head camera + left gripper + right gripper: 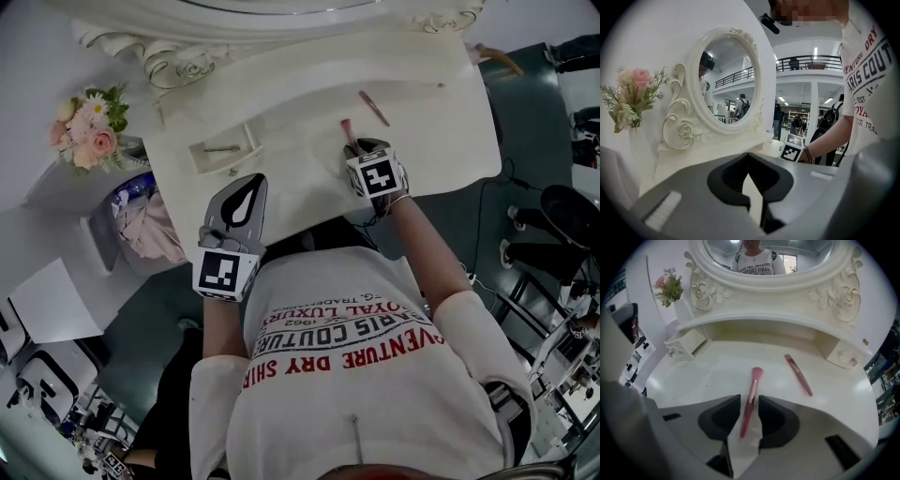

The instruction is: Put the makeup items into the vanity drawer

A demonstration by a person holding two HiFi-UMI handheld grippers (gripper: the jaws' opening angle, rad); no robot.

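A pink makeup brush (750,397) lies on the white vanity top (708,376), bristles toward the mirror. My right gripper (749,399) straddles its handle; the jaws stand on either side with a small gap, so it is open. In the head view the brush (347,131) pokes out past the right gripper (354,148). A slim pink stick (798,375) lies to the right of it. The small left drawer (246,141) is pulled out, with a thin item (222,148) inside. My left gripper (254,180) hovers at the table's front edge, shut and empty.
An oval mirror (726,79) in an ornate white frame stands at the back. A vase of pink flowers (89,127) sits left of the vanity. A closed small drawer (841,355) is at the back right. A bin of clutter (141,220) stands on the floor at left.
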